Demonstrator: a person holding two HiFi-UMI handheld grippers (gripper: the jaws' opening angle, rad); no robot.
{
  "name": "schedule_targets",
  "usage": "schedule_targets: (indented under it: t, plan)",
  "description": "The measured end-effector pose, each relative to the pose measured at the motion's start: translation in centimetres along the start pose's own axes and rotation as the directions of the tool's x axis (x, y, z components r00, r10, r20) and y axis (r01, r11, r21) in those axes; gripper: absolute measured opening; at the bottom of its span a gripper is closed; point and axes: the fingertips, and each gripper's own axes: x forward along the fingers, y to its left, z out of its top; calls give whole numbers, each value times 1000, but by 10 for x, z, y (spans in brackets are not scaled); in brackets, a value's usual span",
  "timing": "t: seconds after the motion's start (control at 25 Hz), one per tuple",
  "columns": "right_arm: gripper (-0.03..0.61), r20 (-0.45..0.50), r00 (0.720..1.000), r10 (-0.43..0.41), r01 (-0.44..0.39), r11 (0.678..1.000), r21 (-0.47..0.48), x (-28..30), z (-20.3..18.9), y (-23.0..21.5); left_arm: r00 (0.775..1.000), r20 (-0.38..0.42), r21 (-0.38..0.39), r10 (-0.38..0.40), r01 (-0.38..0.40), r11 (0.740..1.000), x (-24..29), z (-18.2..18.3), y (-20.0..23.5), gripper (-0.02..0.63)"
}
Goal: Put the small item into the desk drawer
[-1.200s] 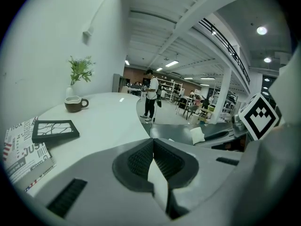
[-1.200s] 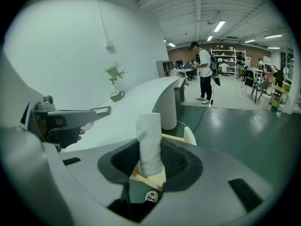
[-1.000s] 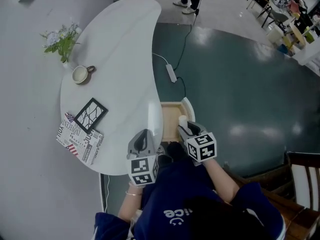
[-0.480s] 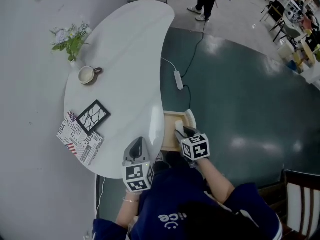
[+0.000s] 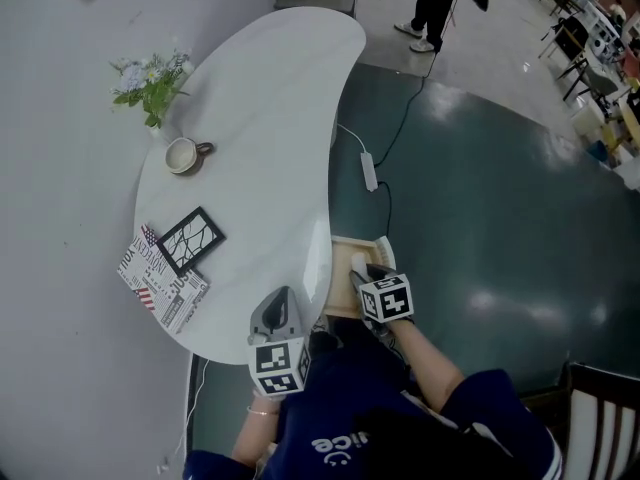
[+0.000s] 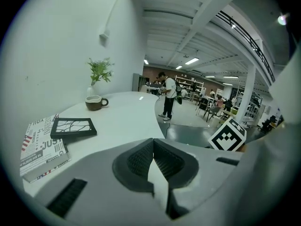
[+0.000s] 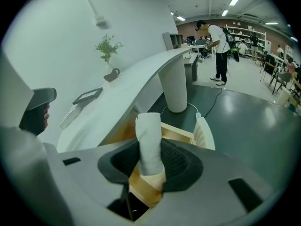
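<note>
My right gripper (image 7: 150, 160) is clamped on the small white roll (image 7: 149, 140), which stands upright between its pads. That gripper's own view shows this plainly, with the open wooden drawer (image 7: 183, 133) just behind the roll. From the head view the roll is only a pale speck over the drawer beside the white desk (image 5: 260, 138), perhaps inside its walls. The left gripper view shows my left gripper (image 6: 153, 160) with jaws pressed together and empty, at the desk's near edge.
</note>
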Motion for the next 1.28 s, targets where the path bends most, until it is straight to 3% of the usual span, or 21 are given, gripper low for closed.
schedule_targets:
  t: [0.52,1.28]
  plan:
    - [147,-121,992,16,-20,999,-25,41,-15,-4,995,-20,-40,99,-100,994,-6,-3,24,5]
    - [147,-279,960,5,12,998,62,92,-43,-20,969,-68,-96,239,-245,965,-17,-11,56,5]
